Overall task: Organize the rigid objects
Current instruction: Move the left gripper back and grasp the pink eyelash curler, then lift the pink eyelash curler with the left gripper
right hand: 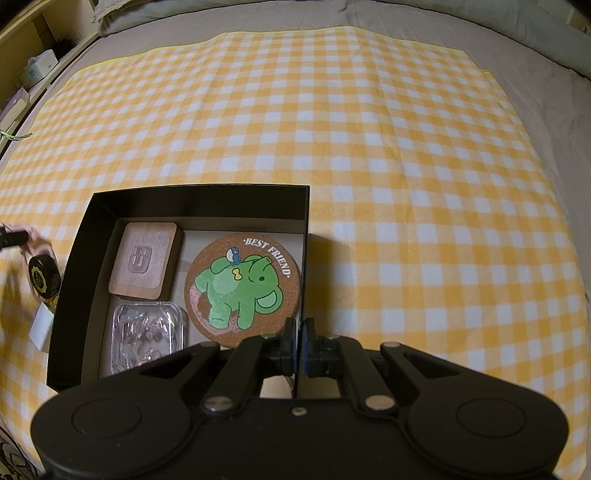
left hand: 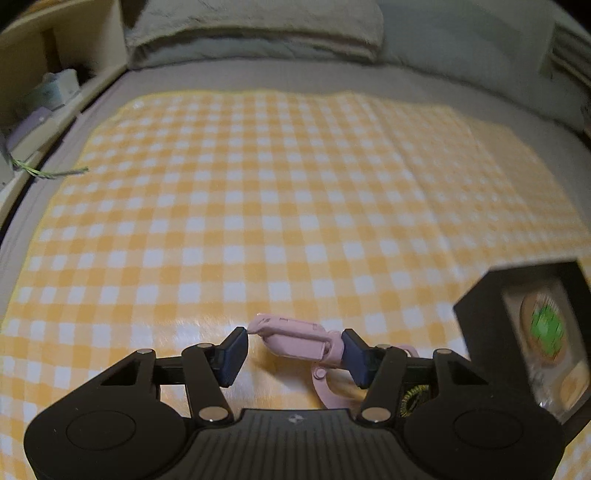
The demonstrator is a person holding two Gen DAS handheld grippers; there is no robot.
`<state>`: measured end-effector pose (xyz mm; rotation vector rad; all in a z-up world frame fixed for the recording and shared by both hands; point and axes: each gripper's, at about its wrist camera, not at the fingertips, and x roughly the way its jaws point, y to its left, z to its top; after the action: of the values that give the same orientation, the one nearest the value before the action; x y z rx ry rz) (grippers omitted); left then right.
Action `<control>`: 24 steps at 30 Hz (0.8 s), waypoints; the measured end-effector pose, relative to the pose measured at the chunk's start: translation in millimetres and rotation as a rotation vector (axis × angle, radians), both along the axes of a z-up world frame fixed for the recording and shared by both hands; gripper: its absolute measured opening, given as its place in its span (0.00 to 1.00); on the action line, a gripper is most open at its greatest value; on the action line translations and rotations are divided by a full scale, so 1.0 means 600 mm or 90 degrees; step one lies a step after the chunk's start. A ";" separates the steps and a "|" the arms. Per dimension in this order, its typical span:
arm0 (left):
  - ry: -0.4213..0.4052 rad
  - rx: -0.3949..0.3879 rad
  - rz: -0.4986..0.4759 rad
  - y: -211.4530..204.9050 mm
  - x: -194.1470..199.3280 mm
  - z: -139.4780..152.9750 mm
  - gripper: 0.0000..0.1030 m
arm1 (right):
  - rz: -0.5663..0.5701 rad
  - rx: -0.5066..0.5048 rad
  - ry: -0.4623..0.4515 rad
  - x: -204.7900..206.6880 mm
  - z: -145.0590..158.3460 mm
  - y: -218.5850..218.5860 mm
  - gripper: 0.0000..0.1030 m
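A pink clip-like gadget with a strap lies on the yellow checked cloth between the open fingers of my left gripper; its ends sit close to both pads. My right gripper is shut on the right wall of a black box. The box holds a round cork coaster with a green elephant, a wooden rectangular block and a clear plastic case. The box also shows at the right of the left wrist view.
A black round badge with a gold emblem and a white tag lie just left of the box. The checked cloth covers a grey bed. Pillows lie at the far end; a shelf stands far left.
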<state>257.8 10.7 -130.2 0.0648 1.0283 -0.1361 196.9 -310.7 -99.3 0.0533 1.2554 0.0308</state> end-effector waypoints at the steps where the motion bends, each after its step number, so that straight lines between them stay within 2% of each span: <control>1: -0.011 -0.007 0.005 0.002 0.000 0.009 0.54 | 0.000 0.000 0.000 0.000 0.000 0.000 0.03; 7: -0.078 -0.059 0.013 -0.007 -0.007 0.064 0.53 | 0.000 0.000 0.000 0.000 0.000 0.000 0.03; 11: -0.103 -0.104 -0.011 -0.031 -0.018 0.093 0.31 | 0.000 0.000 0.000 0.000 0.000 0.001 0.04; 12: -0.109 -0.112 -0.020 -0.042 -0.019 0.097 0.30 | 0.000 -0.001 0.000 0.000 0.000 0.000 0.03; 17: -0.103 -0.131 -0.073 -0.095 -0.024 0.104 0.30 | 0.002 -0.004 -0.001 0.000 -0.001 0.002 0.04; 22: -0.064 -0.102 -0.090 -0.121 -0.024 0.083 0.32 | 0.001 -0.003 -0.001 -0.001 -0.001 0.003 0.04; 24: -0.049 -0.083 -0.085 -0.119 -0.022 0.069 0.39 | 0.002 -0.004 -0.001 -0.001 0.000 0.003 0.04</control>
<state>244.8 -60.9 -89.1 0.0207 0.9360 -0.3193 196.4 -308.9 -99.6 0.0466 1.2537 0.0294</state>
